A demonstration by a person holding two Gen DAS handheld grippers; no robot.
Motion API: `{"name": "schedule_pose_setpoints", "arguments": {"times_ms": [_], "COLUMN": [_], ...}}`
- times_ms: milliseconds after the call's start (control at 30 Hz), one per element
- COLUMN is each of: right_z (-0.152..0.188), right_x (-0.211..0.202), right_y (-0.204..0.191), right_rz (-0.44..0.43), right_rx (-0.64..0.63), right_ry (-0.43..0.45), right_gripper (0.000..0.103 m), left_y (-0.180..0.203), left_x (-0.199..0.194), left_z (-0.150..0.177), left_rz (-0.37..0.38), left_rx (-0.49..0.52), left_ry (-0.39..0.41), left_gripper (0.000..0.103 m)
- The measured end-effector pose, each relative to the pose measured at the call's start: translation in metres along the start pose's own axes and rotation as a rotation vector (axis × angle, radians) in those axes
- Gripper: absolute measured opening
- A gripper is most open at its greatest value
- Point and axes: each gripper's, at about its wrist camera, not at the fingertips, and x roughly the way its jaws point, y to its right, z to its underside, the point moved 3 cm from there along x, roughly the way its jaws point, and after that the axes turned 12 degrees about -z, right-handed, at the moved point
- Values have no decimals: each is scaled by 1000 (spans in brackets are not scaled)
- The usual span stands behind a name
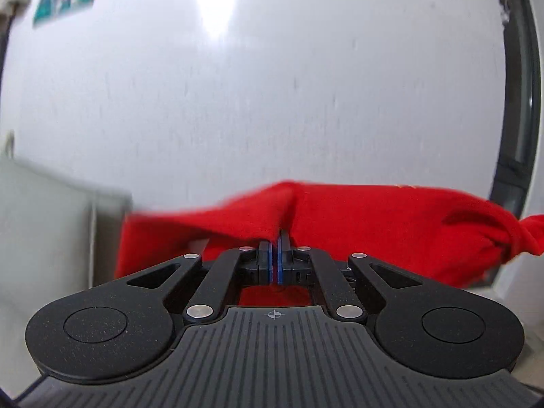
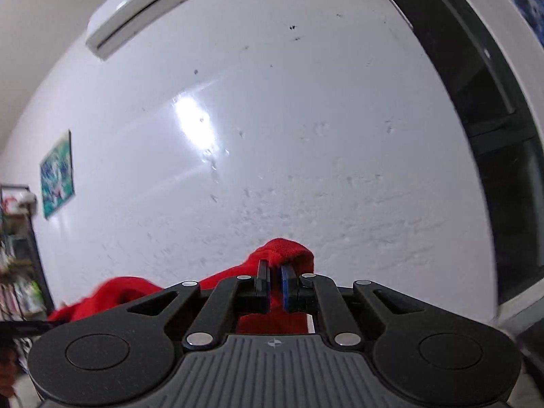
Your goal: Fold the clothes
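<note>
Left gripper (image 1: 274, 238) pinches the red garment (image 1: 357, 224) tight, right gripper (image 2: 275, 268) clamps another bunched edge, cloth held up before the white wall (image 2: 306, 136). No legible writing; the teal poster (image 2: 57, 173) is blurred.

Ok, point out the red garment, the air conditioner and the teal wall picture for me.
red garment (image 1: 374, 224): left wrist view, on the broad stretch of cloth beyond the fingers.
air conditioner (image 2: 149, 6): right wrist view, on its white front panel.
teal wall picture (image 2: 57, 173): right wrist view, on its middle.

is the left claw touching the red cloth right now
Touching. The left wrist view shows the left claw pinched shut on a fold of the red cloth.
</note>
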Motion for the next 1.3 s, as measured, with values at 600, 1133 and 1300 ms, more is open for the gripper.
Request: {"name": "schedule_pose_setpoints", "arguments": {"times_ms": [600,1133,1300], "right_z": [359,391,392], "right_x": [-69,-58,-59], "right_y": [66,44,45], "right_rz": [336,215,224], "right_rx": [289,489,488], "right_ry": [-970,-960,-962], "right_gripper": [46,46,46], "left_y": [-39,-60,-53], "left_x": [66,89,89], "left_z": [394,421,429], "left_rz": [-189,-149,-86], "left_rx": [40,-354,-334], "left_ry": [-901,-825,-840], "left_gripper": [43,44,43]}}
